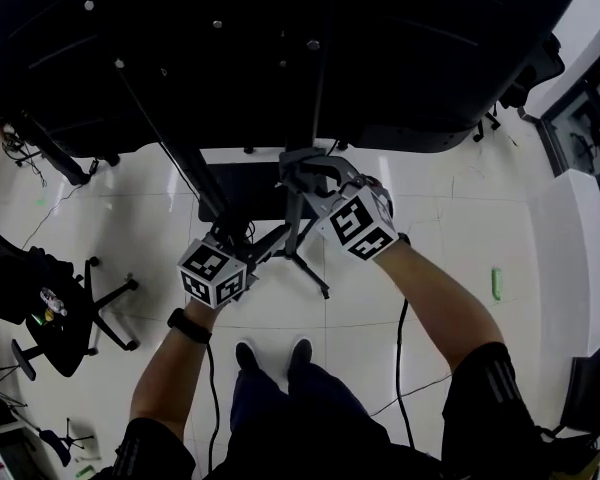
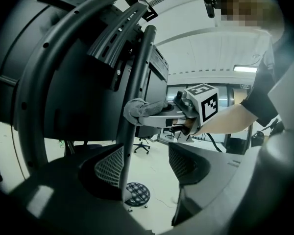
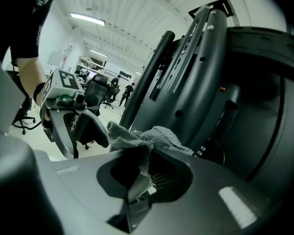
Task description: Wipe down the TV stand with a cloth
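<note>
Right gripper point(image 3: 143, 166): fingers closed on grey cloth point(image 3: 154, 136), cloth pressed against TV stand's upright pole point(image 2: 141, 77) behind the screen. Left gripper point(image 2: 146, 166): fingers apart, straddling same pole below the cloth.

Bright ceiling strip lights point(image 3: 87, 18), glossy pale floor point(image 1: 450, 193), dark underexposed stand (little detail), heavy fisheye edges

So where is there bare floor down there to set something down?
Widest bare tile: right of the stand legs, toward the green object. A smaller patch: between the office chair and the left gripper. Crowded at the pole, where the right gripper holds the cloth beside the left one.
</note>
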Demonstrator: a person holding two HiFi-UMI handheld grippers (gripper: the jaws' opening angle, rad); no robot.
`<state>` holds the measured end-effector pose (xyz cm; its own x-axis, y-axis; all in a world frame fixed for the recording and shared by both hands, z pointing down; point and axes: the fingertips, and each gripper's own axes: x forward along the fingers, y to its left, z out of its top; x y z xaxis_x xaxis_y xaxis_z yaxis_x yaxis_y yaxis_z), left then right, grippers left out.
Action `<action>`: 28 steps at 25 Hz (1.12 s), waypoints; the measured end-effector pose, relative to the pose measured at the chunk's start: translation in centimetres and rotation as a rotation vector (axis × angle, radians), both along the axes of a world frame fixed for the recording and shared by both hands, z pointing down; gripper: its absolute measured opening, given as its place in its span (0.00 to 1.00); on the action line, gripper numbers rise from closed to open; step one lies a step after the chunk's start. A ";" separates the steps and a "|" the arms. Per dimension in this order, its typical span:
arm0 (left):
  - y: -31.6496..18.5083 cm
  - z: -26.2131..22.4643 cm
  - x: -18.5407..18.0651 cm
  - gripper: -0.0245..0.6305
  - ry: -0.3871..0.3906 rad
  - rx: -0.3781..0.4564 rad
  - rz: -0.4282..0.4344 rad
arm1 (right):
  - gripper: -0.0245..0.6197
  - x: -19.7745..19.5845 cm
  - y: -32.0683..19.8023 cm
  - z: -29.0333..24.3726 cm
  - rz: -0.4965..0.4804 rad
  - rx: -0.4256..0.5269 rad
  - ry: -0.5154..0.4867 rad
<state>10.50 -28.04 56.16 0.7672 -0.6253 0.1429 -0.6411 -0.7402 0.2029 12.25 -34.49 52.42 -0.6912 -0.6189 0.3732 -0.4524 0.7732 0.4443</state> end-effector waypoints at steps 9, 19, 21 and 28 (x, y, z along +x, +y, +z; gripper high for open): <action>-0.5 6.8 -0.6 0.51 -0.026 -0.074 0.010 | 0.11 -0.5 0.2 9.7 0.001 -0.062 0.069; -0.4 15.4 0.0 0.51 -0.050 -0.159 0.045 | 0.11 -1.1 0.2 20.5 0.018 -0.145 0.097; -0.3 17.1 -0.2 0.52 -0.054 -0.171 0.050 | 0.11 -1.5 0.4 22.6 0.016 -0.161 0.103; -1.8 23.8 -0.6 0.52 -0.071 -0.222 0.055 | 0.11 -1.2 0.3 30.6 0.019 -0.225 0.148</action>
